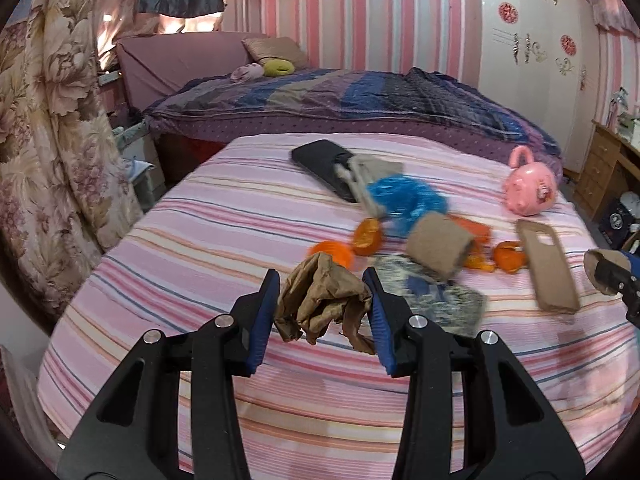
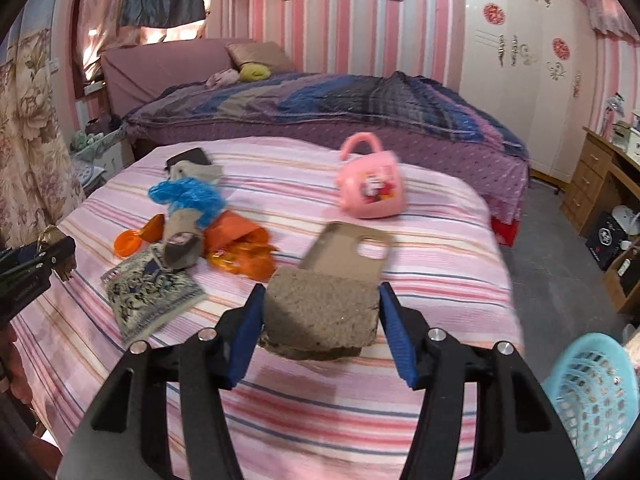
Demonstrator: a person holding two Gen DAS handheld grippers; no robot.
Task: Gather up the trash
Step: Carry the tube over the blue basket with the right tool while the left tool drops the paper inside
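My left gripper (image 1: 322, 282) is shut on a crumpled brown paper wad (image 1: 320, 304), held above the pink striped table cover (image 1: 200, 240). My right gripper (image 2: 320, 292) is shut on a grey-brown cardboard tube (image 2: 320, 312), held above the cover. More trash lies on the cover: a second cardboard tube (image 1: 438, 246), orange peels (image 1: 366, 236), an orange wrapper (image 2: 240, 248), a blue plastic bag (image 1: 404, 196), a patterned packet (image 2: 152, 292). The right gripper shows at the left view's right edge (image 1: 612, 276).
A black phone (image 1: 320, 164), a tan phone case (image 2: 352, 252) and a pink toy mug (image 2: 370, 188) also lie on the cover. A light blue basket (image 2: 592, 396) stands at lower right on the floor. A bed (image 1: 360, 100) is behind, curtains left, a desk right.
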